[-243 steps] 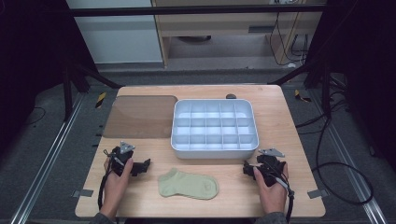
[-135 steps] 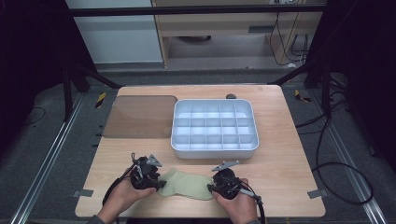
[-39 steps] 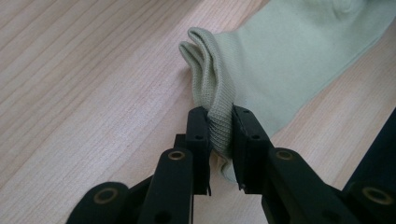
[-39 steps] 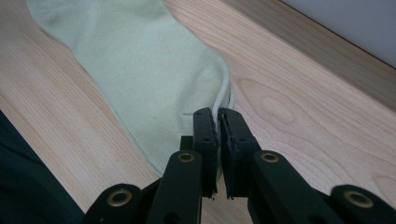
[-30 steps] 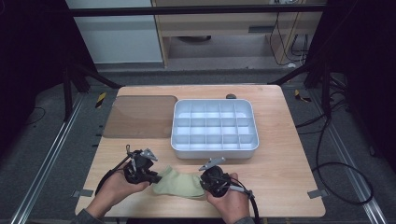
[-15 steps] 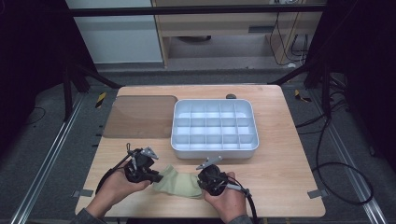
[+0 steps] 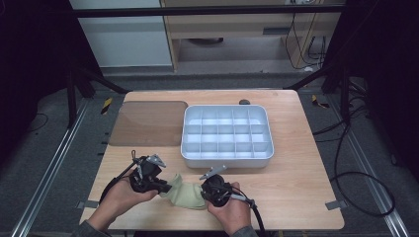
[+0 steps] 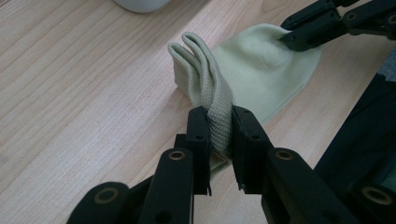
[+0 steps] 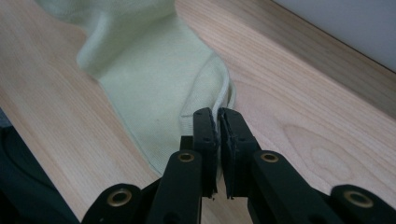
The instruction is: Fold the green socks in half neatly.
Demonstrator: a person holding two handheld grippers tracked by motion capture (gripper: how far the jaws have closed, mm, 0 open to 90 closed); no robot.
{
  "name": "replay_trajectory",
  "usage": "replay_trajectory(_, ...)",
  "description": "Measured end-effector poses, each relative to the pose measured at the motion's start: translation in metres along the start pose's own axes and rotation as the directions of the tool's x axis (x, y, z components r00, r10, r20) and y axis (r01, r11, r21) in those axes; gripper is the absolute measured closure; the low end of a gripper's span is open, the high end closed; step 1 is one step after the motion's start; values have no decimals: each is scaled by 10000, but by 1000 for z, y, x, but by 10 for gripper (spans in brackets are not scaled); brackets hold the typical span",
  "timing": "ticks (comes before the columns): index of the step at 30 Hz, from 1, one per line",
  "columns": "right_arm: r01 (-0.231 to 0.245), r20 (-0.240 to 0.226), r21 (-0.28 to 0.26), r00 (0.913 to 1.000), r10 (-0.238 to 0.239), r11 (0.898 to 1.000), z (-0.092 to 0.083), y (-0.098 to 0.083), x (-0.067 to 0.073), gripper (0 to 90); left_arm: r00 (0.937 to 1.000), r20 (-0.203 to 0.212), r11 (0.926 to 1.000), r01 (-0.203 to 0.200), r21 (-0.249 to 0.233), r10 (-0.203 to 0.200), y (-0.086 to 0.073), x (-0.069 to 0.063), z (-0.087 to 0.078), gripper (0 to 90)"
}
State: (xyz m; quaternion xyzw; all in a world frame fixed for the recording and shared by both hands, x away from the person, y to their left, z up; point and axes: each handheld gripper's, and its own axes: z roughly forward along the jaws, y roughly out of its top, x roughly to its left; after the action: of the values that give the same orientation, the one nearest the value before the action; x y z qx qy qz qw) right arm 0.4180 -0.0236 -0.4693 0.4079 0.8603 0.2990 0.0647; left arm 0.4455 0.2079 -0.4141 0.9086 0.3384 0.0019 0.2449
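Work in hand: folding a pale green knitted sock (image 7: 185, 194) at the near edge of the light wooden counter (image 7: 296, 168), by my reading.
Sock: it lies between the two hands, just in front of the white plastic tray of small square compartments (image 7: 227, 136), apart from it. Its middle humps up off the wood.
Left gripper (image 8: 219, 126): jaws closed on the ribbed cuff end, which stands doubled between the pads in the left gripper view. In the high view it sits at the sock's left end (image 7: 157, 185).
Right gripper (image 9: 217, 122): jaws pinched shut on a thin edge of the sock's toe end, cloth just showing between the pads. In the high view it sits at the sock's right end (image 7: 210, 190).
Done: both ends are gripped and the two ends sit close, so the cloth bunches.
Left: the ends are not yet laid on each other; the fold looks about half made. The tray's compartments look empty, so stowing the sock there, if that is the aim, remains.
Elsewhere: a brown translucent flat lid (image 7: 148, 123) rests left of the tray.
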Motion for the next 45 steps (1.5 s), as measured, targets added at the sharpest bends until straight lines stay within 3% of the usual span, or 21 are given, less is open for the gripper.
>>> replay_trajectory(17,-377,13,-407,9993,377,9985,8,5,2,852,10000,43,10000,8,84,-8,7,-6,4,774)
replay_trajectory(26,-374,-36,-379,9993,373,9986,11,4,3,851,9994,271,9996,-238,134,235,15,-20,10,771)
replay_trajectory(35,-428,-93,-379,9991,425,9984,13,3,1,843,9990,105,9983,-441,373,437,21,-27,17,769)
replay_trajectory(41,-387,-138,-515,9992,380,9979,10,1,0,779,9990,84,9982,-442,416,439,23,-28,20,769)
replay_trajectory(45,-451,-179,-419,9989,444,9981,4,-3,-1,656,9987,59,9976,-513,461,511,23,-28,21,769)
